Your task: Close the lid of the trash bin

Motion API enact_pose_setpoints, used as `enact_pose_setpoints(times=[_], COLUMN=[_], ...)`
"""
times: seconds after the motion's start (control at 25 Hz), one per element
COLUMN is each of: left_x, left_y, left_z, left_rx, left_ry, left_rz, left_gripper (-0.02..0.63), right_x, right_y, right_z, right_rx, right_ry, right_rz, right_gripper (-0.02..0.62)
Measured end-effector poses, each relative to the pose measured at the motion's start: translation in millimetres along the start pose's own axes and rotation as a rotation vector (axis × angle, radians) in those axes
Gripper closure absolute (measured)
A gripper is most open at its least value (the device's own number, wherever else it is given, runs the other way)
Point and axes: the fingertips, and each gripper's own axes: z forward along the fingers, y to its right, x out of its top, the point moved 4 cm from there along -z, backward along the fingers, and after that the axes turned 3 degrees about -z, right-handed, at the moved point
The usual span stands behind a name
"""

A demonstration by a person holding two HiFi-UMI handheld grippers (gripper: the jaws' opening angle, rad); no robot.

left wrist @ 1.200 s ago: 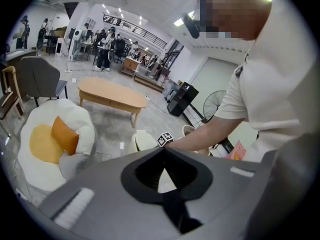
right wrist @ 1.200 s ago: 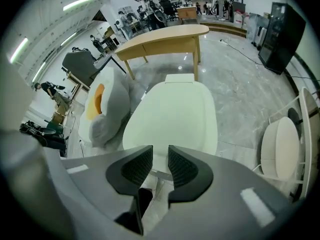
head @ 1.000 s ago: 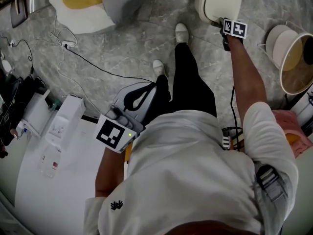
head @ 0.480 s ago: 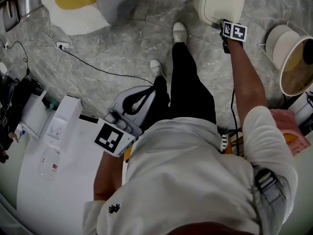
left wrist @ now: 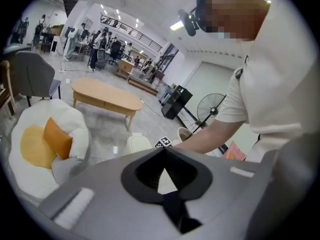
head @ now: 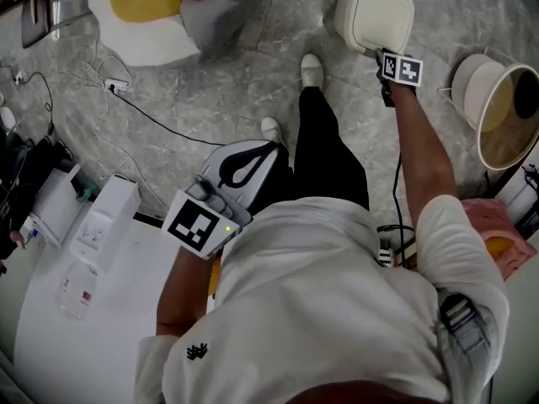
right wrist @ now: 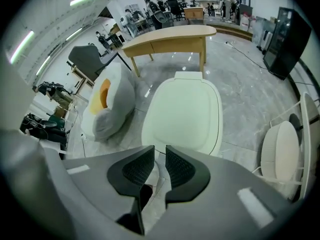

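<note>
The cream trash bin [head: 376,13] stands on the grey floor at the top of the head view, with its lid flat down. In the right gripper view the closed lid [right wrist: 186,111] fills the middle, just beyond the jaws. My right gripper [head: 385,55] hovers at the bin's near edge, arm stretched out; its jaws [right wrist: 160,156] are almost together with a thin gap and hold nothing. My left gripper [head: 253,160] is held close to the body above the person's leg, pointing away from the bin. Its tips [left wrist: 162,151] meet, with nothing between them.
An egg-shaped white and yellow cushion [head: 152,11] lies at the top left, with cables [head: 168,118] across the floor. A round white fan [head: 504,112] stands at the right. A white table [head: 101,326] with a bottle [head: 74,289] is at the lower left. The person's shoes [head: 312,57] are near the bin.
The head view has shifted a little. My right gripper stays at the bin's near edge and the lid stays down. The left gripper has barely moved.
</note>
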Motion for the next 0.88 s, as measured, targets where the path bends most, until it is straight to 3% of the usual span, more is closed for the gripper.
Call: enact_pose_setpoints(times=[0.48, 0.88], left_x=[-32, -78], left_y=[47, 87], left_z=[-105, -194], left_rx=[-0.050, -0.029], left_ry=[0.193, 0.294], left_rz=[0.182, 0.299], left_gripper=[0.549, 0.549], right_x=[-51, -107], right_y=[-103, -230], right_z=[-144, -288], right_rx=[0.036, 0.086], right_ry=[0.192, 0.409], right_rz=[-0.047, -0.286], right_gripper=[0.539, 0.543])
